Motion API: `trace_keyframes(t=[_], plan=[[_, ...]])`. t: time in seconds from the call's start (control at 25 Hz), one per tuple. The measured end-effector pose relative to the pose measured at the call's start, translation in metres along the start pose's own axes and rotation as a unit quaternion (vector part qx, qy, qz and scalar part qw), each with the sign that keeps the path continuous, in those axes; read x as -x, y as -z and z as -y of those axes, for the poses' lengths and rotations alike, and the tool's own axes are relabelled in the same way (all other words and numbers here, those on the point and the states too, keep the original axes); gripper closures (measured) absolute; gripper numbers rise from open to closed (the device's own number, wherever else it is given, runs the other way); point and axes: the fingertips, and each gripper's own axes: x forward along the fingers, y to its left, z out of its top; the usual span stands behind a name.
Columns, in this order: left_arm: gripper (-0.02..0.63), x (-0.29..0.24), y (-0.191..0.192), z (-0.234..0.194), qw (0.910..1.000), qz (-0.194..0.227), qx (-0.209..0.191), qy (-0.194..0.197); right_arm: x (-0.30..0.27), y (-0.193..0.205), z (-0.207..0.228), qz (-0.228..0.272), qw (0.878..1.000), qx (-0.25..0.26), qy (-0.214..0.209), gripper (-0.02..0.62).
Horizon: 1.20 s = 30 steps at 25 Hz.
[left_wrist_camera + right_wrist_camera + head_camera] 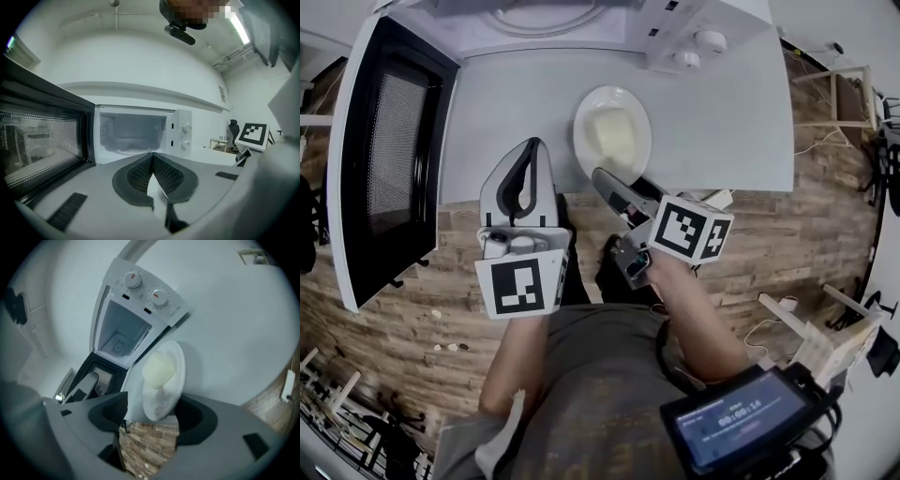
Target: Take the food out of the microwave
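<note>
- Head view only, whole layout: microwave (pixel 675 28) at far edge of table (pixel 722 122), door (pixel 389 159) swung fully open to the left.
- Same view: plate (pixel 584 127) with pale food (pixel 614 134) on the table in front of the microwave, outside it.
- Same view: left gripper (pixel 532 143) over the table between door and plate, apart from the plate; right gripper (pixel 602 178) at the plate's near rim.
- Also head view alone: lit screen (pixel 741 422) at the person's waist, wood floor (pixel 825 244) around the table.
- Left gripper view only: straight look into the lit cavity (pixel 133 131), round tray on its bottom.
- Same view: pads of the left gripper (pixel 152 157) pressed together tip to tip; right gripper's marker cube (pixel 255 133) off to the right.
- Right gripper view only: right gripper (pixel 152 416) spread wide, near rim of the plate (pixel 176 357) between the jaws.
- Clear gap at the left pad; right pad close to the rim, contact not clear.
- Food (pixel 158 369) a single rounded lump, mid-plate.
- Table edge directly below the jaws, floor (pixel 147 441) showing under it.
- Knobs (pixel 132 280) clearest here, one beside the other on the panel.
- Counts: microwave 1, door 1, knobs 2, plate 1, food lump 1, grippers 2, marker cubes 2, screen 1.
</note>
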Motion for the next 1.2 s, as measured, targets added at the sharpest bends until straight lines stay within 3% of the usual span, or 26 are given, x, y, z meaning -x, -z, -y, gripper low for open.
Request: trace_keyframes(t=[0.16,0.32,0.4,0.8,1.2], plan=[[0.598,-0.003,0.001,-0.001,1.0,-0.002,0.0,0.005,-0.001,0.007,0.0,-0.047,0.992,0.115,0.037,0.268],[0.598,-0.006,0.001,-0.001,1.0,-0.005,0.003,0.008,-0.004,0.02,0.001,-0.107,0.966,0.227,0.067,0.255],[0.598,-0.006,0.0,-0.002,0.9999,-0.001,-0.001,0.011,-0.005,0.026,0.002,-0.133,0.954,0.257,0.073,0.249],[0.598,-0.005,-0.006,-0.002,1.0,0.001,-0.002,0.007,0.007,0.036,0.011,-0.191,0.928,0.309,0.089,0.25],[0.598,0.0,-0.013,0.009,0.9998,0.008,-0.014,0.011,0.012,0.035,0.012,-0.181,0.932,0.305,0.076,0.25]])
